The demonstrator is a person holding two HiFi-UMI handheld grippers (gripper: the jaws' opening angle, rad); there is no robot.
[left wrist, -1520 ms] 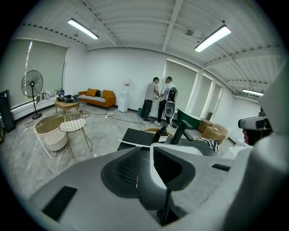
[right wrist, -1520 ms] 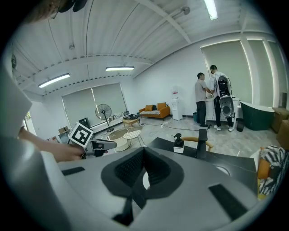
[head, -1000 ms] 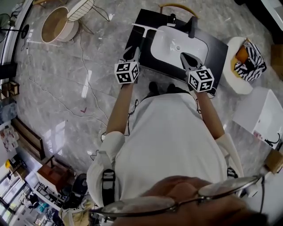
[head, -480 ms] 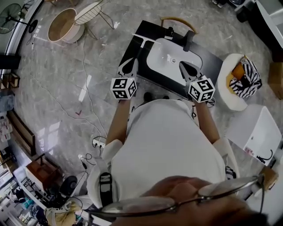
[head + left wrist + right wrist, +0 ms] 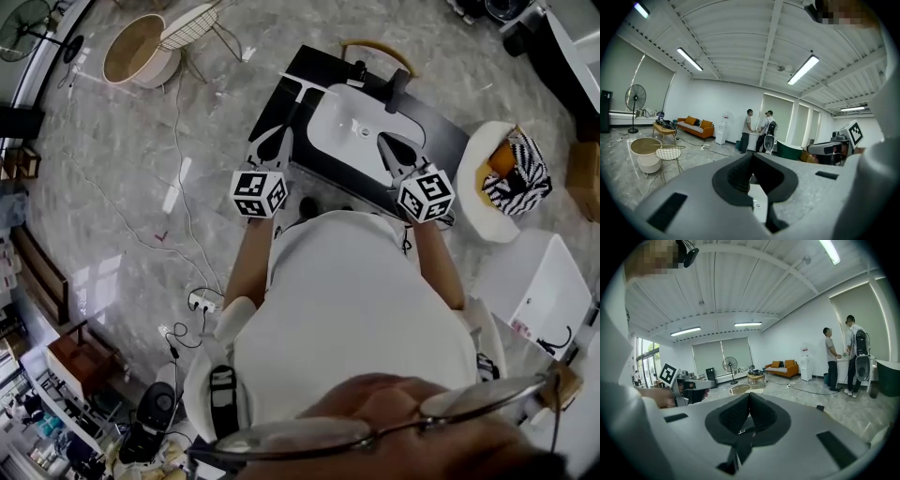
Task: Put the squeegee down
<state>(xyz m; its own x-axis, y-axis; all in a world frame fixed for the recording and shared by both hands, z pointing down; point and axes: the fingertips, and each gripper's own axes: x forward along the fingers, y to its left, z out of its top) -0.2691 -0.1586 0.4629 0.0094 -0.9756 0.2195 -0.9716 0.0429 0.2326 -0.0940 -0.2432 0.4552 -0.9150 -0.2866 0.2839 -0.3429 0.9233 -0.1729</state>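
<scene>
The squeegee (image 5: 302, 88), white and T-shaped, lies on the black table (image 5: 450, 131) left of the white sink; no gripper touches it. My left gripper (image 5: 277, 133) hangs above the table's near left edge, short of the squeegee. In the left gripper view its jaws (image 5: 751, 157) are shut with nothing between them. My right gripper (image 5: 387, 142) hovers over the sink's near right side. The right gripper view shows that gripper (image 5: 749, 397) also shut and empty. Both point out into the room, slightly below level.
A white sink basin (image 5: 361, 117) with a black faucet (image 5: 397, 86) fills the table. A round tub (image 5: 129, 52) and wire chair (image 5: 190, 22) stand far left, a white pouf with striped cloth (image 5: 511, 169) at right. Cables (image 5: 176, 122) cross the floor. Two people (image 5: 758, 131) stand beyond.
Both grippers have risen and drawn back from the table toward my body. The squeegee stays lying on the table, left of the sink.
</scene>
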